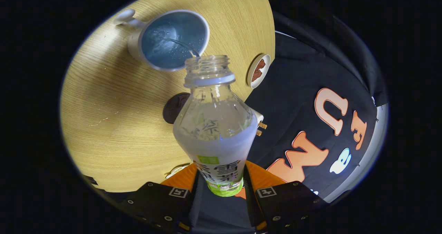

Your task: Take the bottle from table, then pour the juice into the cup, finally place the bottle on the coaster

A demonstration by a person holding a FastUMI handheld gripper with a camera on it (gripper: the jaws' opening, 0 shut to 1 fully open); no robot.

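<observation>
My gripper (220, 182) is shut on a clear plastic bottle (214, 123) with a green-and-white label, both fingers pressing on its lower body. The bottle is uncapped and tilted, its mouth (207, 60) over the near rim of a white cup (171, 40) with a handle. A thin stream runs from the mouth into the cup, which holds liquid with bubbles. The bottle still holds pale liquid in its lower half. A dark round coaster (173, 108) lies on the wooden table (114, 123) just behind the bottle's shoulder, partly hidden by it.
A small round white dish (258, 71) with brown pieces sits at the table's edge beyond the bottle. The table's edge runs close behind the bottle, with the booth's black cloth wall past it. A small white object lies on the table near my fingers (176, 171).
</observation>
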